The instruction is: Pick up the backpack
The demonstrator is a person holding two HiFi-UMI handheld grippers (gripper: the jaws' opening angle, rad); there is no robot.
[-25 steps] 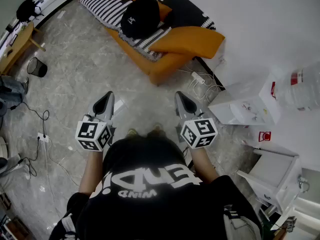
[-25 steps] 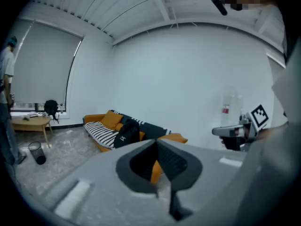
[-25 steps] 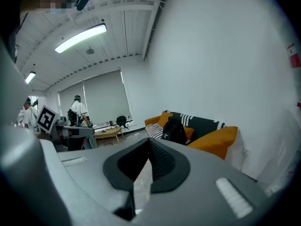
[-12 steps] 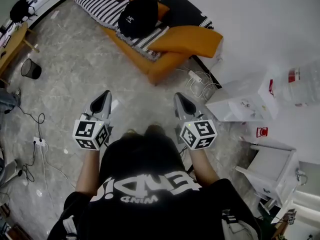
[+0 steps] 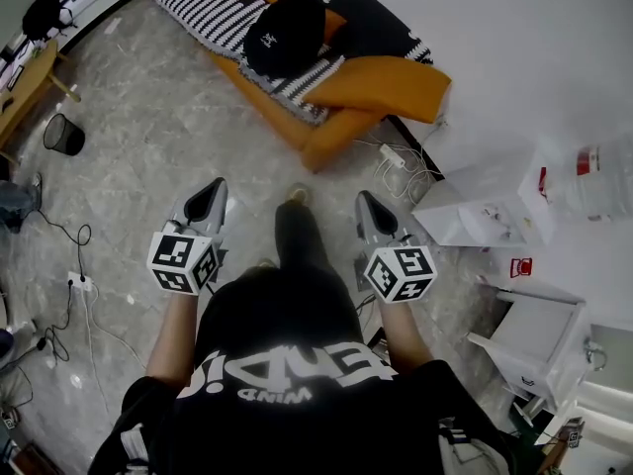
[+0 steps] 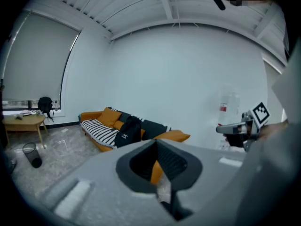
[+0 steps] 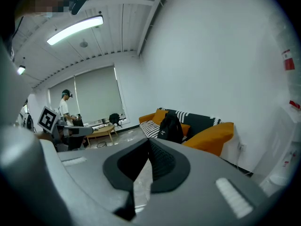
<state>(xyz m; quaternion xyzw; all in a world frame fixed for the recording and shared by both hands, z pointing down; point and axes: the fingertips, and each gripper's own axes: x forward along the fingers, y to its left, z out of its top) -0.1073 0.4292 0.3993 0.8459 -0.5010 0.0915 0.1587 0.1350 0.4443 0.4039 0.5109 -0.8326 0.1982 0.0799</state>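
On the orange sofa (image 5: 321,142), mid-seat against its back cushions, rests the black backpack (image 5: 285,30), well apart from the left gripper (image 5: 208,198) and right gripper (image 5: 368,209), both pointing toward it with jaws closed, empty

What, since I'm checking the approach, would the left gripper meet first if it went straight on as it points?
Probably the bare floor, since it points slightly downward; otherwise the sofa's orange near end, beside the backpack. Depth is unclear.

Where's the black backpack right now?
In the head view the black backpack sits at the top of the picture on the orange sofa, on its striped cover, to the left of a big orange cushion.
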